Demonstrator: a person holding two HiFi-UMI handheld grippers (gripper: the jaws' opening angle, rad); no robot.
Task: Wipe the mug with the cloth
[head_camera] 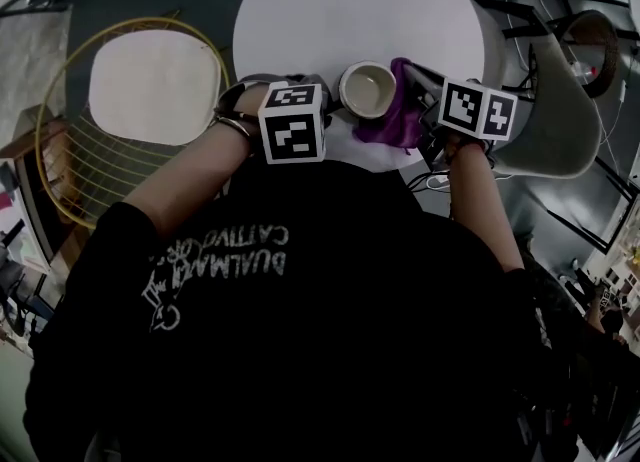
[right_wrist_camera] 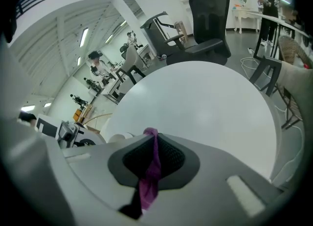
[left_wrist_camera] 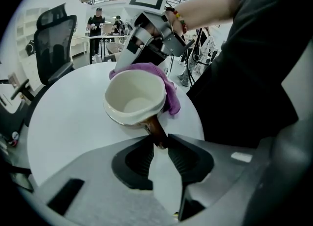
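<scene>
A cream mug (left_wrist_camera: 136,97) with a brown handle (left_wrist_camera: 155,129) sits tilted over the near edge of the round white table (left_wrist_camera: 68,122). My left gripper (left_wrist_camera: 159,144) is shut on that handle. A purple cloth (left_wrist_camera: 168,90) lies against the mug's far side, and my right gripper (left_wrist_camera: 146,34) reaches to it from behind. In the right gripper view the cloth (right_wrist_camera: 151,171) is pinched between the jaws of my right gripper (right_wrist_camera: 152,144). From the head view the mug (head_camera: 367,88) sits between my left gripper (head_camera: 335,100) and my right gripper (head_camera: 420,85), with the cloth (head_camera: 395,115) at its right.
The table (head_camera: 350,10) is bare beyond the mug. A wire chair with a white cushion (head_camera: 150,85) stands at its left and a grey chair (head_camera: 550,100) at its right. A black office chair (right_wrist_camera: 208,10) is at the far side. People stand in the background (left_wrist_camera: 98,22).
</scene>
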